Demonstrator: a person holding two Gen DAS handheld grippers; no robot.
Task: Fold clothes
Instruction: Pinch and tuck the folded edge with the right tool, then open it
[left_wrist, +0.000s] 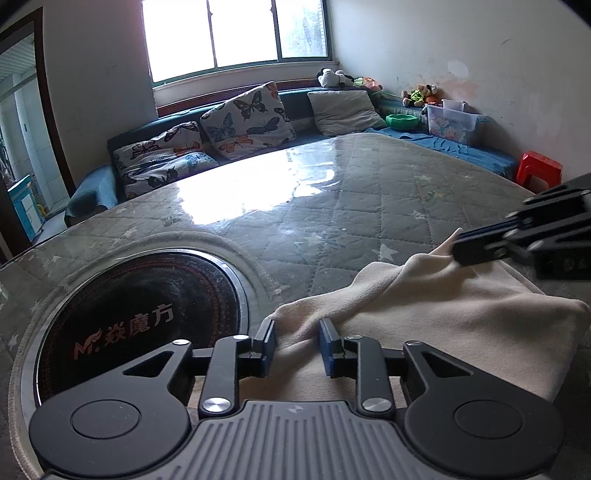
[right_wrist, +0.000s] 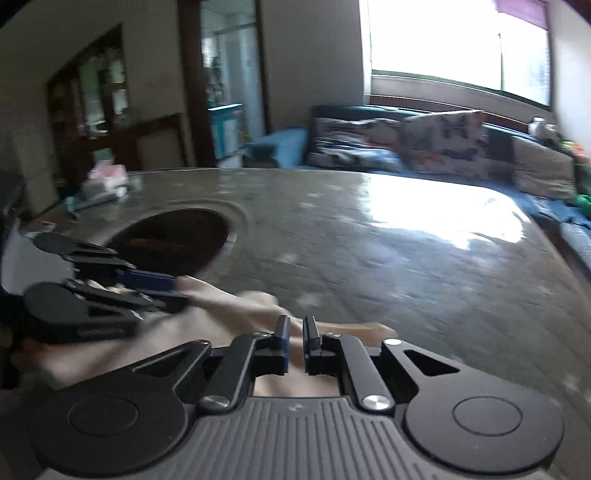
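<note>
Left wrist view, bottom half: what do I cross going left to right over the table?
Round black cooktop → left gripper, open over the near edge of the cream cloth → right gripper pinching a cloth corner.

left gripper (left_wrist: 297, 347) jaws apart, right gripper (right_wrist: 294, 345) jaws nearly together

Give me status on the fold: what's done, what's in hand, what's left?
Done: little; the cream cloth lies bunched on the table, with no neat fold visible. In hand: the right gripper pinches a raised edge of it; the left gripper has its fingers apart around another fold, seemingly not clamped. Left: probably close the left, carry the edge over, flatten.
</note>
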